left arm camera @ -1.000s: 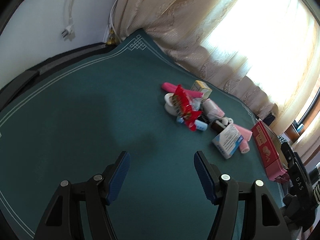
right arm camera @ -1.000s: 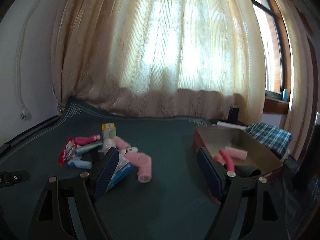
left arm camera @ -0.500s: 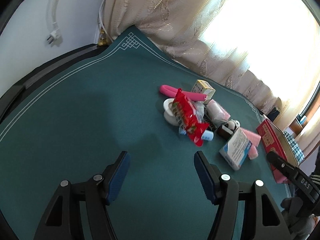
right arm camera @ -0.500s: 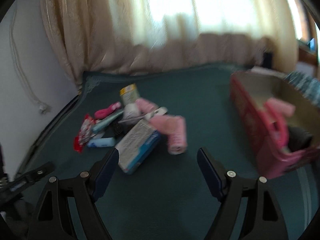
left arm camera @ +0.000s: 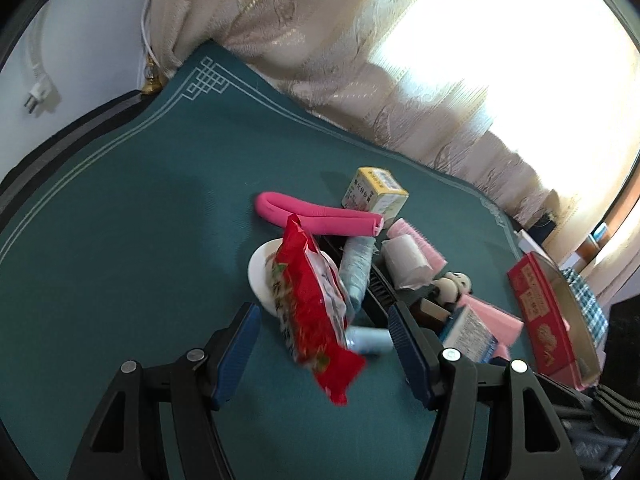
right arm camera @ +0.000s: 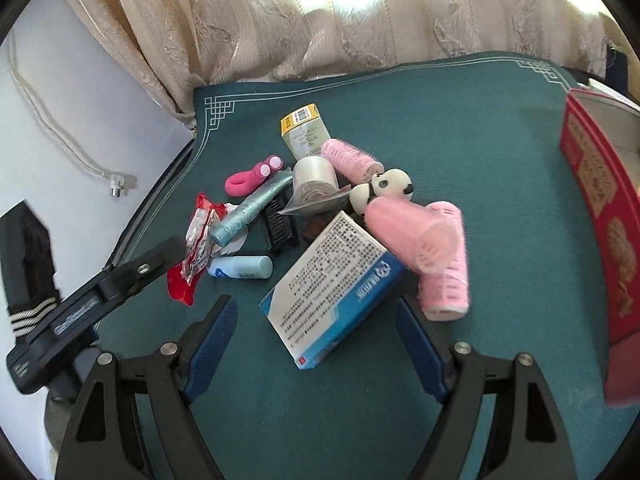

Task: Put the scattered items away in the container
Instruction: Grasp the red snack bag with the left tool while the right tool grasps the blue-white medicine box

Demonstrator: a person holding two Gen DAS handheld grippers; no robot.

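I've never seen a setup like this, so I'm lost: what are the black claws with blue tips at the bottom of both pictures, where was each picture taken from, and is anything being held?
There is no robot here. A person holds a hand-held gripper in each hand, and each gripper carries a wide-angle camera looking forward along its two fingers. So one picture looks out over the left gripper, the other over the right gripper; the blue strips are the finger pads.

Both look at a green table cloth with a pile of small items: a red snack packet, a blue and white medicine box, pink hair rollers, a small panda figure and more. The red box at the right is the container.

Nothing is held: both sets of jaws stand open, the left over the packet, the right around the medicine box without pressing it.
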